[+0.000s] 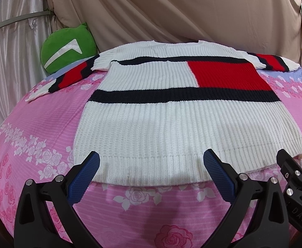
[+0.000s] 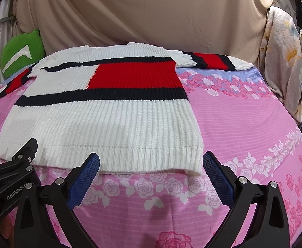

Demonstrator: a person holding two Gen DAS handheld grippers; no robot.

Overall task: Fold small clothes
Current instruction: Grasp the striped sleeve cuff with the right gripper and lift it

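Folding has not begun: your sweater [image 1: 184, 122] lies flat and face up on the bed [image 1: 47, 124], hem toward you at 6 o'clock, neck at 12, sleeves spread to 9 and 3. Every fold is left to make. It is chunky ribbed white knit with navy bands and a red block. Your left gripper [image 1: 151, 173] and right gripper [image 2: 151, 173] hover at the hem, fingers spread wide, holding nothing.

Pink rose-print bed sheet [image 1: 47, 124], beige draped cloth [image 1: 171, 10] behind, green cushion [image 1: 68, 47], maybe curtain [image 1: 10, 41] at left.
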